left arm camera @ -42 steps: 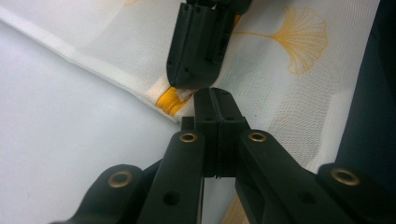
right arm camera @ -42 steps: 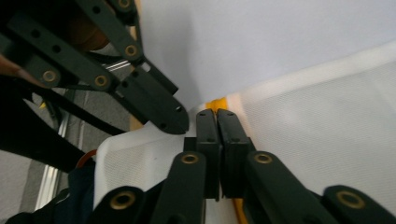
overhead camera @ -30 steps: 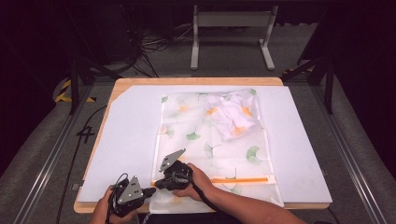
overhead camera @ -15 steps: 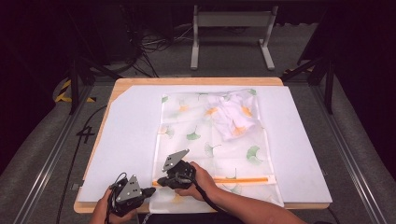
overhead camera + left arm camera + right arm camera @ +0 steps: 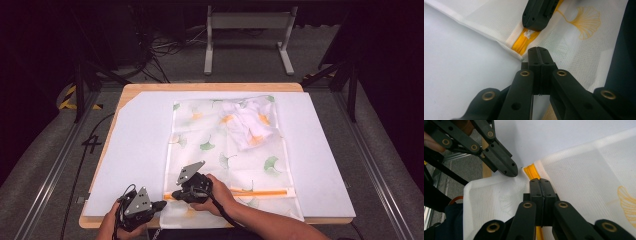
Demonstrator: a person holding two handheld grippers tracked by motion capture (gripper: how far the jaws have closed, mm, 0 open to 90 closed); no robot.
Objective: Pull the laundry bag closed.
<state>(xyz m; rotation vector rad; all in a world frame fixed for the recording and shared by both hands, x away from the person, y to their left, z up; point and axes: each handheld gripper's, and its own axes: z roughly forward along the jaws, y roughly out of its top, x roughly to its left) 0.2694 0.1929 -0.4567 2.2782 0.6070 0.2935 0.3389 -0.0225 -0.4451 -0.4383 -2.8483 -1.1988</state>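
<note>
high view: white mat [image 5: 135, 150] on wooden table [image 5: 150, 88], dark room.

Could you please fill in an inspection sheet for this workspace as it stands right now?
Surface: white sheet over a wooden table.
Job's things: mesh laundry bag printed with ginkgo leaves lies flat; orange zipper near its front edge; white garment bunched inside at the far end.
Clutter: nothing seen.
Grippers: left gripper shut at the bag's corner edge; right gripper shut on the zipper's end.
Cables: a cable trails from the right gripper; loose cables on the floor behind.
Surroundings: dark room, grey metal stand, aluminium rails.
</note>
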